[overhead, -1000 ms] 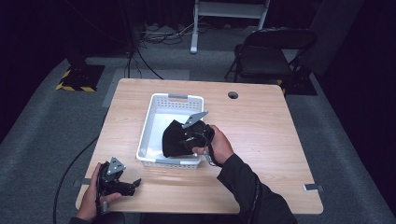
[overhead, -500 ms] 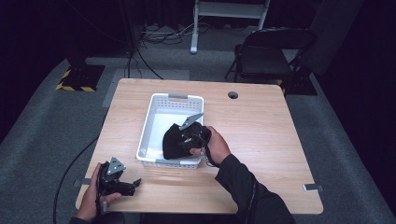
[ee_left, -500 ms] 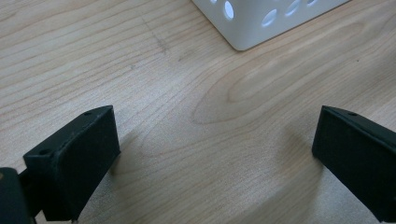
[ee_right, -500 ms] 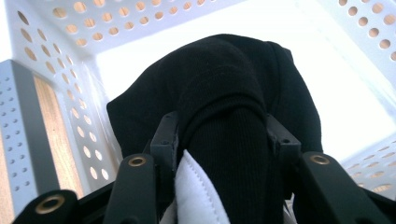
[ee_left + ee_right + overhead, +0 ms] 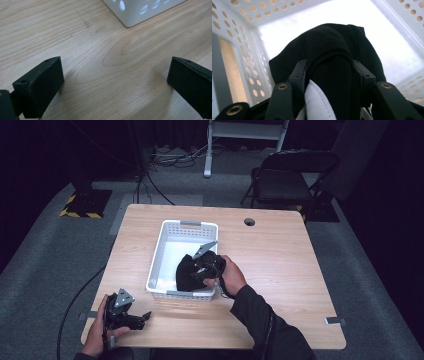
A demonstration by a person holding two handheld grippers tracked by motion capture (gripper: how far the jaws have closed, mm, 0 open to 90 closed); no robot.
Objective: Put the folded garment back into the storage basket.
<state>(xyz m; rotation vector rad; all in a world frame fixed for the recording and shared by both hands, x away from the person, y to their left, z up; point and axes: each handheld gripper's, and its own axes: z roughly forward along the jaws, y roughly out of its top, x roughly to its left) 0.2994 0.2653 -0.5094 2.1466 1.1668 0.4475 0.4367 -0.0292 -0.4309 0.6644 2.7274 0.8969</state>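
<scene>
A black cloth (image 5: 184, 274) hangs bunched in the near end of the white perforated basket (image 5: 172, 231). My right gripper (image 5: 196, 270) reaches into the basket from the right and is shut on the cloth. In the right gripper view the black cloth (image 5: 332, 45) drapes over and between both jaws of the right gripper (image 5: 329, 68), with a white stitched piece of fabric (image 5: 317, 105) under it. The jaws have just eased open slightly, the cloth still pressed between them. My left gripper (image 5: 141, 316) lies low at the table's front left, open, with bare wood between the jaws (image 5: 115, 75).
The wooden table (image 5: 280, 270) has a round cable hole (image 5: 249, 222) at the back. A corner of the basket (image 5: 140, 12) lies ahead of the left gripper. A folding chair (image 5: 290, 175) and cables stand on the floor behind the table.
The right hand with the black cloth has shifted only slightly in the basket. The left gripper has stayed in place.
</scene>
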